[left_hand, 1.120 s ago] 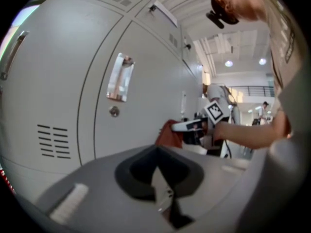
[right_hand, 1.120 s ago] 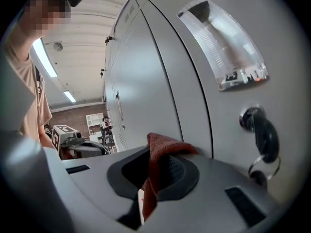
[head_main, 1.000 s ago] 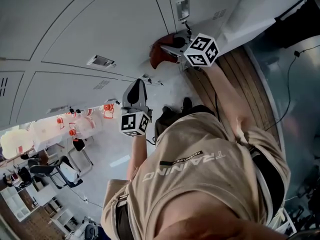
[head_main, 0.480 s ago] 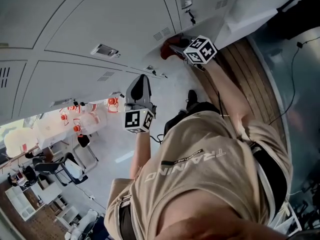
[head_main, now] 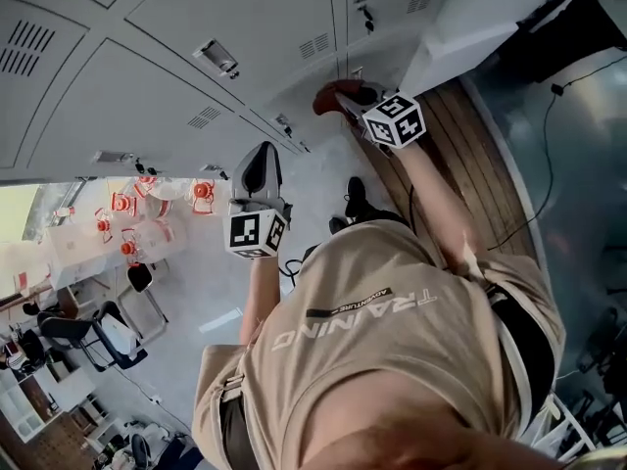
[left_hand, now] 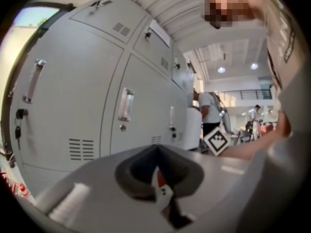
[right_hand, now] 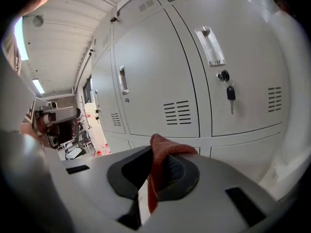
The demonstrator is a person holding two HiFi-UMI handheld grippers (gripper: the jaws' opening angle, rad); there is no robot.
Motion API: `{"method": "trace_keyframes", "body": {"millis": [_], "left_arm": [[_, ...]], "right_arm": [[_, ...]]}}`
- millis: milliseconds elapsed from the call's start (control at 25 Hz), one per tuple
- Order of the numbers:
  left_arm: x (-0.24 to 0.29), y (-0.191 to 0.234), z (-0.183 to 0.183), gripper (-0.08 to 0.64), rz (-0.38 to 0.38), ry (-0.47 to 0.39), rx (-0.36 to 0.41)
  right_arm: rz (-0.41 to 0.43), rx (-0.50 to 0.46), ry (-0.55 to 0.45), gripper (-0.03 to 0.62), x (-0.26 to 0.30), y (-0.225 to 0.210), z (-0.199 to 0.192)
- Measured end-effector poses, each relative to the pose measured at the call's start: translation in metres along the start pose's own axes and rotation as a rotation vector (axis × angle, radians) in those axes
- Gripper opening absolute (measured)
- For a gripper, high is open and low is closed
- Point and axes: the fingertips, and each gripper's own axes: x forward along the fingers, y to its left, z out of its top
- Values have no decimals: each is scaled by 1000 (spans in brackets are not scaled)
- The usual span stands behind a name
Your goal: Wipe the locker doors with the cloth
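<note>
The grey locker doors (head_main: 245, 18) fill the top of the head view. My right gripper (head_main: 343, 94) is shut on a red cloth (head_main: 331, 96) and is held low near the bottom row of doors. In the right gripper view the cloth (right_hand: 161, 161) hangs folded out of the shut jaws, and the vented doors (right_hand: 155, 81) stand a short way ahead, not touched. My left gripper (head_main: 263, 153) is held in the air further left, away from the lockers. In its own view the left gripper (left_hand: 156, 152) is shut with nothing in it.
A key (right_hand: 231, 93) hangs from the lock of the door at right, under its handle (right_hand: 210, 45). A wooden strip (head_main: 460, 155) runs along the floor at right. Chairs and red-and-white items (head_main: 147, 209) stand at left. Another person (left_hand: 210, 113) stands beyond the lockers.
The head view has swung, so the lockers now sit higher and further left in it. The right gripper with the cloth stays low by the doors. The left gripper has barely moved.
</note>
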Motion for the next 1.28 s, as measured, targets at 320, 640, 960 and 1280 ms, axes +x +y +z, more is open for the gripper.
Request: {"method": "trace_keyframes", "body": {"millis": [320, 640, 960, 1280], "left_arm": [[-28, -12, -10, 5, -62, -28, -65], [-32, -28, -3, 5, -37, -44, 104], [-31, -21, 50, 5, 11, -110, 64], [-34, -31, 86, 5, 52, -185, 104]], "right_arm": [[-14, -275, -76, 29, -51, 92, 20], [-110, -379, -209, 29, -98, 111, 26], [-171, -300, -354, 28, -128, 117, 66], [-53, -378, -402, 29, -131, 138, 103]]}}
